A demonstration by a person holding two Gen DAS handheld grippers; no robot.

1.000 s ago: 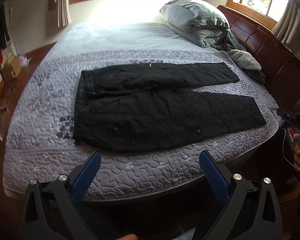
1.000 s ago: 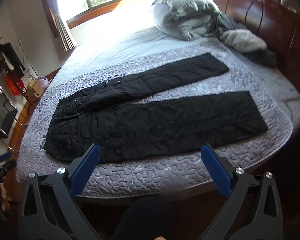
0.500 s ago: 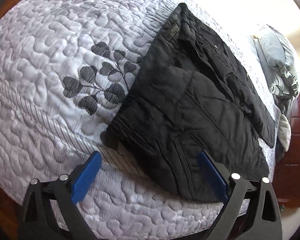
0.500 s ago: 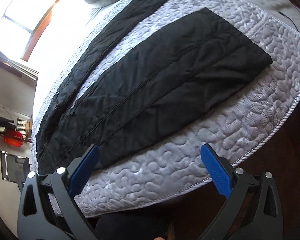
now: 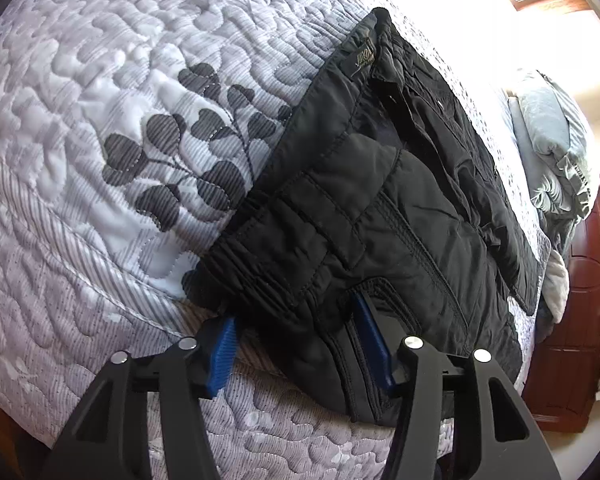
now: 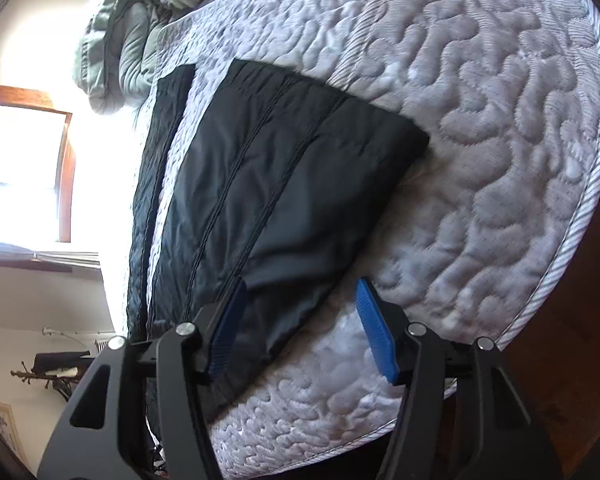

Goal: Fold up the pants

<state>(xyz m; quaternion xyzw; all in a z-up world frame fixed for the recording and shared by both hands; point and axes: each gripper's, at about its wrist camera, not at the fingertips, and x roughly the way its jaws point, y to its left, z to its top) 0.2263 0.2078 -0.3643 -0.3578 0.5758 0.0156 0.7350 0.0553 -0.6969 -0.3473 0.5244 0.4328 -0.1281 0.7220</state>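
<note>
Black quilted pants (image 5: 380, 208) are laid flat on the grey quilted bedspread (image 5: 80, 128) of the bed, waistband toward the leaf print (image 5: 180, 152), legs running away toward the headboard (image 5: 580, 320) end.

Left tool (image 5: 300, 344): positioned at the near waistband corner, jaws closing. The bunched waistband edge is seen between the blue pads (image 5: 222, 354); the right-hand pad is set against the fabric by the pocket seam, the left-hand pad sits at the outer edge of the cloth. Whether the fabric is already pressed from both sides cannot be told.

Right tool (image 6: 304, 328): positioned at the hem end of the near pant leg (image 6: 284, 184), jaws closing. The leg's lower corner is seen between the pads; the left-hand pad (image 6: 226, 332) is touching or overlapping the cloth, the right-hand pad is clear of it over bare bedspread. Nothing is clamped there.

The far pant leg (image 6: 156, 168) is seen lying parallel, a strip of bedspread showing between the two legs. A grey-green folded duvet (image 6: 116, 44) is piled at the head of the bed. A window (image 6: 20, 172) is seen beyond.
</note>
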